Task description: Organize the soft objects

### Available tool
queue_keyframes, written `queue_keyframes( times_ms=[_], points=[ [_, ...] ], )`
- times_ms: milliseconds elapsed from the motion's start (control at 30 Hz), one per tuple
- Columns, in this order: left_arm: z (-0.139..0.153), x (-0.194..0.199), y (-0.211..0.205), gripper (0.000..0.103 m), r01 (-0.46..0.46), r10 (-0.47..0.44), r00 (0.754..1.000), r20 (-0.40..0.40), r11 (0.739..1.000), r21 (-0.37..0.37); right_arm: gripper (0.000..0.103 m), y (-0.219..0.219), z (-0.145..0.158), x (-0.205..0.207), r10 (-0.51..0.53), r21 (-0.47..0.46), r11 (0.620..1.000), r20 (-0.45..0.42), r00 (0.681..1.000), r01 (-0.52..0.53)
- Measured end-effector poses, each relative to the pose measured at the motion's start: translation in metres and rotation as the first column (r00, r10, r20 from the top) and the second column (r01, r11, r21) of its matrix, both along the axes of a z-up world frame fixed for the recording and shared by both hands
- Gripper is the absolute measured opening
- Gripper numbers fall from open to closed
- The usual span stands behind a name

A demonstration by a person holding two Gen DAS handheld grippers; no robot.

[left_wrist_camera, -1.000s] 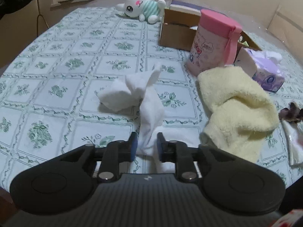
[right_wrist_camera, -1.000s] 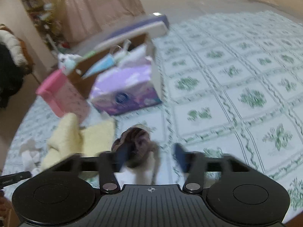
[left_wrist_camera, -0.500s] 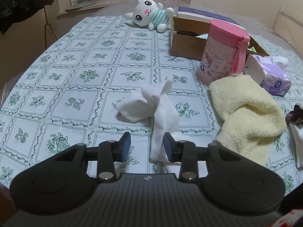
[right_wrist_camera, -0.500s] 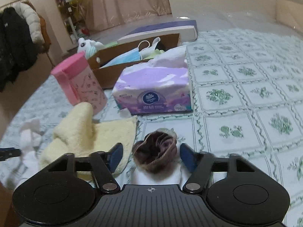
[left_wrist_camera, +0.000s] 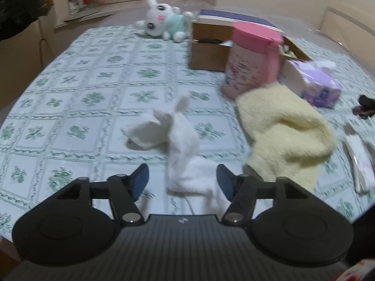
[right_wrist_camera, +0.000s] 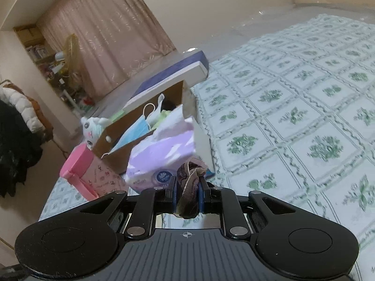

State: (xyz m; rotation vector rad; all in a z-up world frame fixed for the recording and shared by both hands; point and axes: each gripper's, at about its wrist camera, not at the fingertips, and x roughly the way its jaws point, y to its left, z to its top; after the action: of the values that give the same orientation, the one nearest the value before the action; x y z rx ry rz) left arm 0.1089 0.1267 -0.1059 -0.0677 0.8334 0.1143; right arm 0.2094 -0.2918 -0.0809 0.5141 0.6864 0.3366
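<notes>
The right tool (right_wrist_camera: pixel 186 195) pinches a thin brown stocking (right_wrist_camera: pixel 188 187) above the bed (right_wrist_camera: pixel 304 117) near the cardboard box (right_wrist_camera: pixel 145 128), and the slippery bunch may slide free, while the left tool (left_wrist_camera: pixel 182 180), its jaws just opened wide, straddles the white cloth (left_wrist_camera: pixel 185 154) without gripping it.

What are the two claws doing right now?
Left claw: open, just widened; white cloth lies loose between.
Right claw: shut on brown cloth.
</notes>
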Motion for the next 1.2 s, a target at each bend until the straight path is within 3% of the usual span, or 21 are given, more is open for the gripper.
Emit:
queue_keyframes(
  times_ms=[167,233,300,367,400,467,567,700,800,933,1067,1133,1200],
  points=[
    [-0.023,-0.002,-0.013,0.066,0.026,-0.027,0.997,-0.067,0.999,-0.019,0.017,-0.003,-0.007,-0.014,-0.003,-0.011,1.000,-0.048,0.999,0.003],
    [-0.032,-0.001,-0.015,0.050,0.021,-0.024,0.996,-0.085,0.999,-0.030,0.017,-0.003,-0.011,-0.017,-0.005,-0.016,1.000,-0.066,0.998,0.004],
    [-0.035,-0.001,-0.016,0.022,0.039,-0.043,0.996,-0.072,0.998,-0.057,0.017,-0.003,-0.013,-0.020,-0.006,-0.018,1.000,-0.075,0.997,0.005],
    [-0.034,0.000,-0.019,0.008,0.070,-0.074,0.995,-0.070,0.996,-0.060,0.017,-0.002,-0.013,-0.020,-0.006,-0.026,1.000,-0.072,0.997,0.004],
    [-0.033,0.001,-0.019,0.006,0.071,-0.076,0.994,-0.072,0.996,-0.062,0.017,-0.002,-0.012,-0.020,-0.008,-0.027,1.000,-0.069,0.998,0.006],
    [-0.026,0.003,-0.016,0.006,0.069,-0.074,0.995,-0.067,0.995,-0.068,0.017,-0.001,-0.011,-0.020,-0.011,-0.024,1.000,-0.063,0.998,0.009],
    [-0.002,0.004,-0.007,0.006,0.069,-0.069,0.998,0.002,0.997,-0.039,0.017,0.000,-0.007,-0.018,-0.007,-0.025,1.000,-0.048,0.999,0.005],
    [0.026,0.016,0.010,0.006,0.047,-0.052,0.994,0.096,0.998,0.051,0.017,0.001,-0.007,-0.014,-0.006,-0.028,1.000,-0.045,0.999,0.005],
    [0.026,0.039,0.026,0.007,0.011,-0.023,0.994,0.111,0.994,0.107,0.017,0.002,-0.008,-0.010,-0.007,-0.028,1.000,-0.045,0.999,0.006],
    [0.005,0.072,0.047,0.008,-0.039,0.029,0.997,0.072,0.990,0.138,0.017,0.004,-0.007,-0.005,-0.005,-0.029,1.000,-0.035,0.999,0.004],
    [-0.018,0.097,0.059,0.018,-0.087,0.083,0.996,0.035,0.984,0.155,0.017,0.006,-0.003,0.000,-0.004,-0.033,0.999,-0.022,1.000,0.003],
    [-0.022,0.101,0.064,0.028,-0.089,0.086,0.996,0.028,0.987,0.133,0.017,0.006,-0.003,0.003,-0.003,-0.038,0.999,-0.021,1.000,0.002],
    [-0.022,0.104,0.064,0.045,-0.082,0.080,0.996,0.029,0.991,0.102,0.017,0.005,-0.003,0.004,-0.005,-0.042,0.999,-0.022,1.000,0.004]
  ],
)
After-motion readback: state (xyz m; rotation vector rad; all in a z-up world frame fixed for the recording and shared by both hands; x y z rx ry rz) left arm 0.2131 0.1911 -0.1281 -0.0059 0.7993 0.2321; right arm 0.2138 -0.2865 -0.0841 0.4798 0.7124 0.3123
